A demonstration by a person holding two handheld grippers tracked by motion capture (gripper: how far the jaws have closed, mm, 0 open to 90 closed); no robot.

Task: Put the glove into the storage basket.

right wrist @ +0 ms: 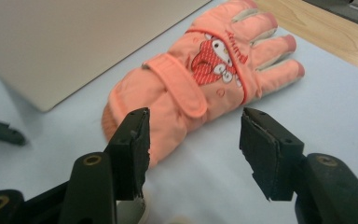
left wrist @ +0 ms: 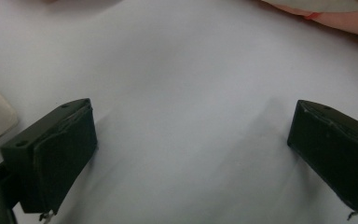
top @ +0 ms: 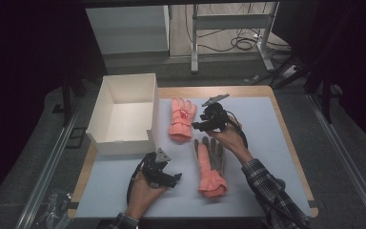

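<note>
Two orange winter gloves lie on the pale mat. One glove (top: 181, 118) (right wrist: 200, 88) lies back up, with a cartoon patch and a strap, next to the white box (top: 124, 112). The other glove (top: 209, 164) lies grey palm up nearer the person. My right gripper (top: 198, 126) (right wrist: 193, 140) hovers just right of the patch glove's cuff, jaws open with nothing between them. My left gripper (top: 173, 179) (left wrist: 191, 140) rests low over bare mat, left of the palm-up glove, open and empty.
The open white box stands at the mat's left back, and its wall (right wrist: 74, 42) is close beside the patch glove. The mat (top: 262, 138) covers a wooden table (top: 286, 129). Table legs and cables lie on the floor beyond.
</note>
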